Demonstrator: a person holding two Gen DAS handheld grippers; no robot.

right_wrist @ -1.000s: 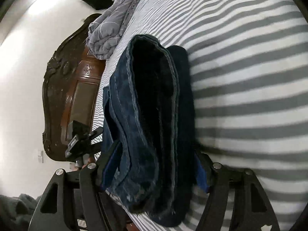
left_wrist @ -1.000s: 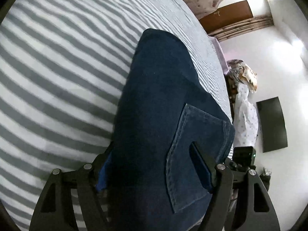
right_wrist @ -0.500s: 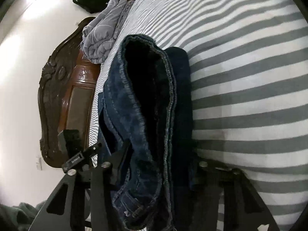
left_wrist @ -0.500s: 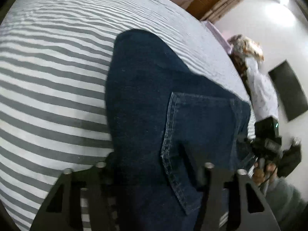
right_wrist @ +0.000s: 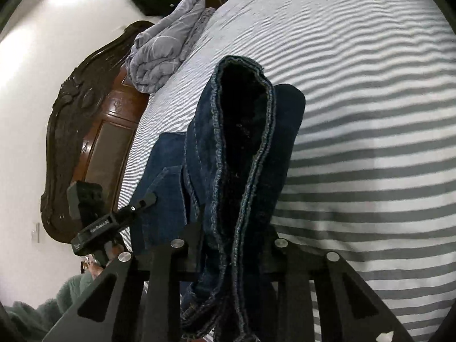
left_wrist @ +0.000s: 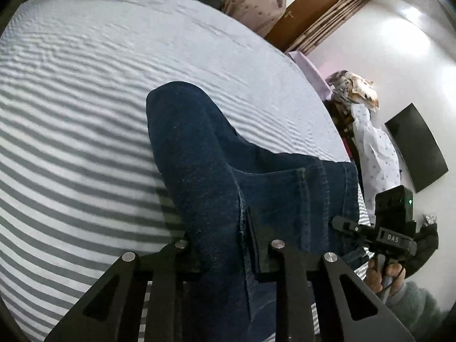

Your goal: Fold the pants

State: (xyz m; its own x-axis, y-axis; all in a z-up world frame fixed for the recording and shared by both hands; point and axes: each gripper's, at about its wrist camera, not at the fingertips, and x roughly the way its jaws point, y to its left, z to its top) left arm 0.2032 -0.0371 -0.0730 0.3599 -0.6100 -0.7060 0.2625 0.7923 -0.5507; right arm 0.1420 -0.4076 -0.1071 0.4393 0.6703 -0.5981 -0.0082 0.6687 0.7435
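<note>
Fingers of the left gripper are closing on the dark blue jeans, with a thick fold of denim pinched between the two pads beside the back pocket. Fingers of the right gripper are likewise closing on the jeans, clamped across the stacked hems, whose stitched edges run up from between the pads.

Position of the garment: the jeans lie folded lengthwise on the grey-and-white striped bedsheet. The end nearest both grippers is raised off the sheet; the far end rests on it.

Left wrist view: the right gripper shows at the right edge, held by a hand in a fuzzy green sleeve. A dark wall panel and a brown door stand beyond the bed.

Right wrist view: the left gripper shows at the left edge. A carved dark wooden headboard stands behind it, and a bundled grey quilt lies against the headboard end of the bed.
</note>
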